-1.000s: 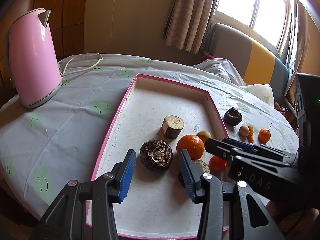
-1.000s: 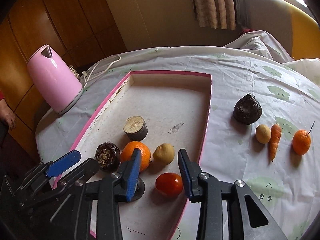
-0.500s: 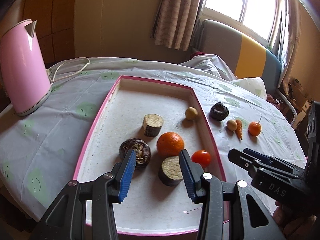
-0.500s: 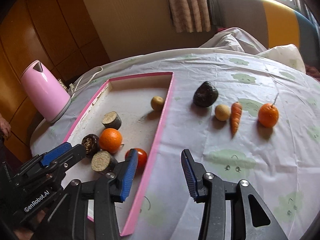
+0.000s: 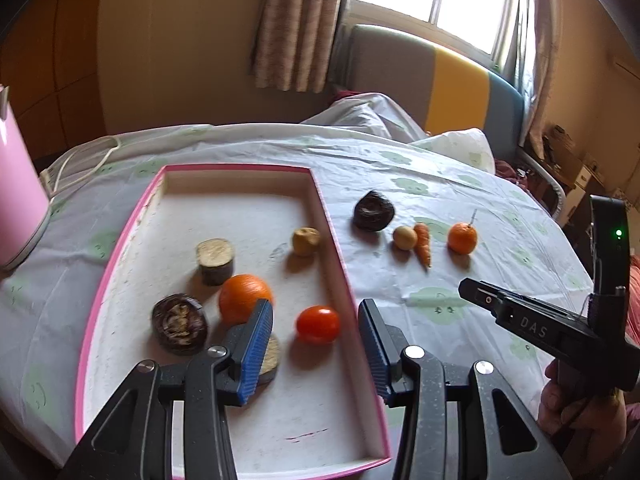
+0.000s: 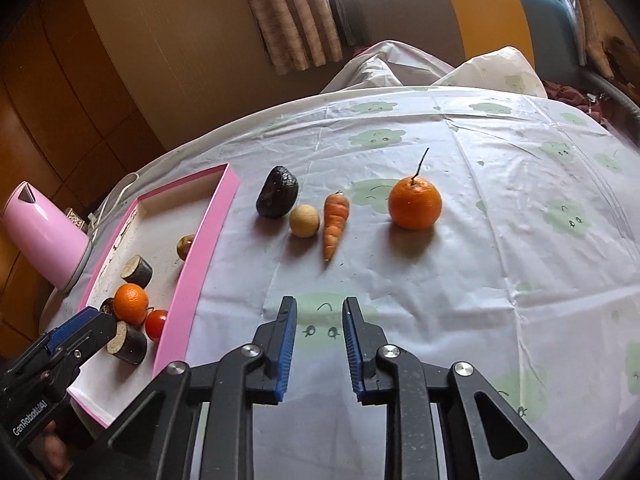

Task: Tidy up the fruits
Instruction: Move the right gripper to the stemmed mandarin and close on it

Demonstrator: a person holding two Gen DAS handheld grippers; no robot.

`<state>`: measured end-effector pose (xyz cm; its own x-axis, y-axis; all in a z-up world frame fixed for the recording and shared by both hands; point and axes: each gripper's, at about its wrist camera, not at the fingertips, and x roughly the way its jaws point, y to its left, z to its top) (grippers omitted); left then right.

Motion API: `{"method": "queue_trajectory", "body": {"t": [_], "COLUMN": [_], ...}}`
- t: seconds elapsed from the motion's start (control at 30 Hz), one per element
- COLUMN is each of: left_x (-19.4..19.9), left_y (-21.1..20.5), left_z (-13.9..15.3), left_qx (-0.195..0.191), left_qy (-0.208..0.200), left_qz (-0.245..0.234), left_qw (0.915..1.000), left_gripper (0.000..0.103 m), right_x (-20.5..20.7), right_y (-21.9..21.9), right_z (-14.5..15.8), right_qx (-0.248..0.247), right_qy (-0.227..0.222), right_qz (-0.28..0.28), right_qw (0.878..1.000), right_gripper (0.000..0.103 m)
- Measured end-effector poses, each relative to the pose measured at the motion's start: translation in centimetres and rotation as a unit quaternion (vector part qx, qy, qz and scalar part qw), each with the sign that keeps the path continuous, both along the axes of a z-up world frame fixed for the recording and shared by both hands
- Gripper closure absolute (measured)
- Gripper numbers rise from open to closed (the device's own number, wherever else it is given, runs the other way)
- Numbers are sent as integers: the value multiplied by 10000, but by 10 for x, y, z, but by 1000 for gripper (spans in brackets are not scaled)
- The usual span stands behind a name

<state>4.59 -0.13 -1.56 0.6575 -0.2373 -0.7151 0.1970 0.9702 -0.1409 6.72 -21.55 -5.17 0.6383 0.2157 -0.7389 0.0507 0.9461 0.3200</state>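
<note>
Six pieces sit in the pink tray (image 5: 334, 240), left view — a glossy red tomato (image 5: 317, 324) at 6 o'clock between the left gripper (image 5: 316, 354)'s open, empty jaws. Right view: the right gripper (image 6: 319, 346) is closing on nothing; a stemmed orange tangerine (image 6: 415, 204) lies at 1 o'clock on the tablecloth (image 6: 500, 264).

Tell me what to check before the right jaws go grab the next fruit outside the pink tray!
1. Right gripper empty: ok, jaws closing on nothing.
2. Stemmed tangerine stands free on the tablecloth, apart from the carrot: ok.
3. Path ahead of the right gripper bare: ok.
4. Room in the pink tray: ok, bare floor at its far end.
5. Left gripper out of the way: ok, over the tray near the tomato.
</note>
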Motion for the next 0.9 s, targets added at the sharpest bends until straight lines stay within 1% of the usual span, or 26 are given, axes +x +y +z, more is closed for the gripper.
{"method": "queue_trajectory", "body": {"t": [0.2,0.33,0.37,0.4,0.47,0.7,0.8,0.83,0.87,0.9], "left_x": [9,10,11,11,12,20,25,27,30,32], "left_y": [-20,-25,-25,-26,-26,-34,-40,-43,-45,-48], "left_z": [-1,-3,-4,-4,-6,-6,-5,-5,-5,-5], "left_qx": [-57,-75,-82,-93,-80,-45,-85,-99,-132,-179], "left_qy": [41,83,105,129,155,170,202,218,239,272], "left_qz": [-239,-253,-254,-258,-256,-375,-437,-472,-508,-547], "left_qw": [9997,9996,9996,9995,9995,9991,9988,9986,9983,9980], "left_gripper": [59,59,59,59,59,60,64,64,65,66], "right_x": [3,12,15,19,27,58,68,70,73,74], "right_y": [-26,-39,-40,-43,-46,-47,-47,-47,-47,-48], "right_z": [-6,-6,-5,-4,-3,-2,-5,-7,-9,-9], "right_qx": [36,65,34,12,58,-246,-366,-369,-395,-424], "right_qy": [111,131,107,87,50,6,37,56,75,39], "right_qz": [-327,-481,-510,-538,-568,-573,-567,-547,-538,-549], "right_qw": [9994,9987,9986,9985,9984,9981,9977,9978,9977,9976], "right_gripper": [79,77,71,58,48,48,49,51,62,67]}}
